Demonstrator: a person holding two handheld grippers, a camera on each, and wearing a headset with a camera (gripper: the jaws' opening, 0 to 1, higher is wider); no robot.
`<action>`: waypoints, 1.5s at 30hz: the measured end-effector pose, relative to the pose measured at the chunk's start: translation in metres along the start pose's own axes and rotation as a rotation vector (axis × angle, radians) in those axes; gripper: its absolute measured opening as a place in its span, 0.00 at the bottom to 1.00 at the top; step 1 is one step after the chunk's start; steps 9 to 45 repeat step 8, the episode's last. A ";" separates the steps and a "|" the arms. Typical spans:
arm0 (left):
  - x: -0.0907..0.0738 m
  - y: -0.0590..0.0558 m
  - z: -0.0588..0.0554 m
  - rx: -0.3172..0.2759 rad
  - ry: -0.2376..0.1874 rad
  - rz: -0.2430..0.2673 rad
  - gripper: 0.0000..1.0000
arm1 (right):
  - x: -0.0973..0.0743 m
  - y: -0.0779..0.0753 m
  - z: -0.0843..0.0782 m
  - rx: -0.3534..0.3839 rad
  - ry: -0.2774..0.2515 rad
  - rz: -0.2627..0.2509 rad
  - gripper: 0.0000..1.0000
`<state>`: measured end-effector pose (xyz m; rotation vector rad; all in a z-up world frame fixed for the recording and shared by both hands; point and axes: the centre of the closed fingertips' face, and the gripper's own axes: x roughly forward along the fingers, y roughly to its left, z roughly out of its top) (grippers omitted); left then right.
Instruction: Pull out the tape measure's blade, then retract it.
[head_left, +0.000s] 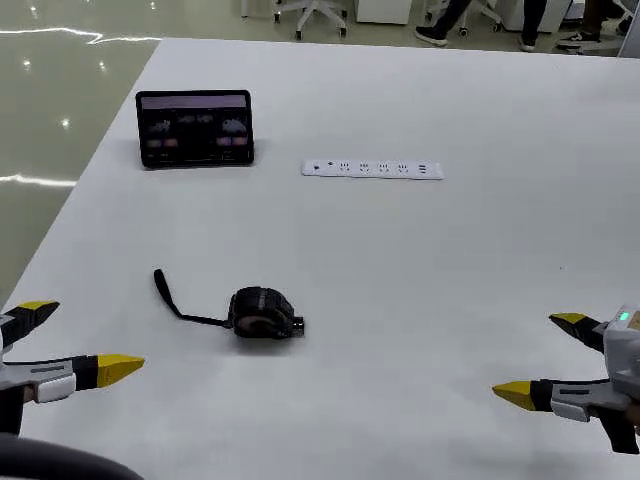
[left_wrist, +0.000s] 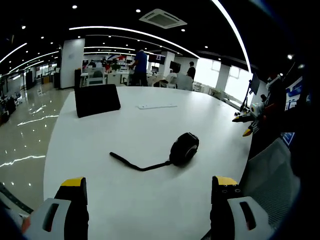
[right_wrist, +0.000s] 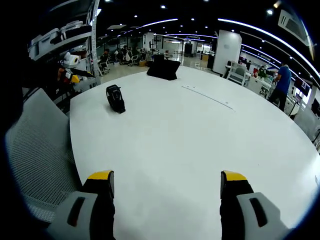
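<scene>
- Two grippers are nearest. In the head view the left gripper (head_left: 80, 338) comes in at the bottom left and the right gripper (head_left: 540, 356) at the bottom right. Both have yellow tips, and on each the two jaws stand wide apart with nothing between them.
- There is one tape measure (head_left: 262, 313). It lies on the white table (head_left: 450, 270) between the two grippers, nearer to the left one and touching neither. It is ahead of the left jaws and a little to their right (left_wrist: 184, 148), and far ahead of the right jaws, to their left (right_wrist: 115, 97).
- The tape measure has one black strap (head_left: 170, 295), which trails from the case on the side away from the right gripper.
- One tablet (head_left: 195, 128) and one white power strip (head_left: 372, 169) are further along the table, well beyond both pairs of jaws.
- The head view shows the tablet's lit screen. The left gripper view shows its dark back.
- The left gripper view also shows the right gripper (left_wrist: 247, 120) at its right side, and a grey mesh chair back (left_wrist: 270, 165) beside its right jaw.
- Both gripper views show an office hall with ceiling lights and some people far away.
</scene>
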<state>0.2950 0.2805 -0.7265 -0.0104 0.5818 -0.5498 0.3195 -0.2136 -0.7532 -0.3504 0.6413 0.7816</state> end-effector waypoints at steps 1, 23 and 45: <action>0.000 0.000 0.000 0.002 0.001 0.000 1.00 | 0.000 0.000 0.000 -0.001 0.000 0.001 0.83; -0.002 0.002 0.001 0.002 -0.003 0.004 1.00 | -0.001 0.001 0.002 -0.002 0.001 0.004 0.83; -0.002 0.002 0.001 0.002 -0.003 0.004 1.00 | -0.001 0.001 0.002 -0.002 0.001 0.004 0.83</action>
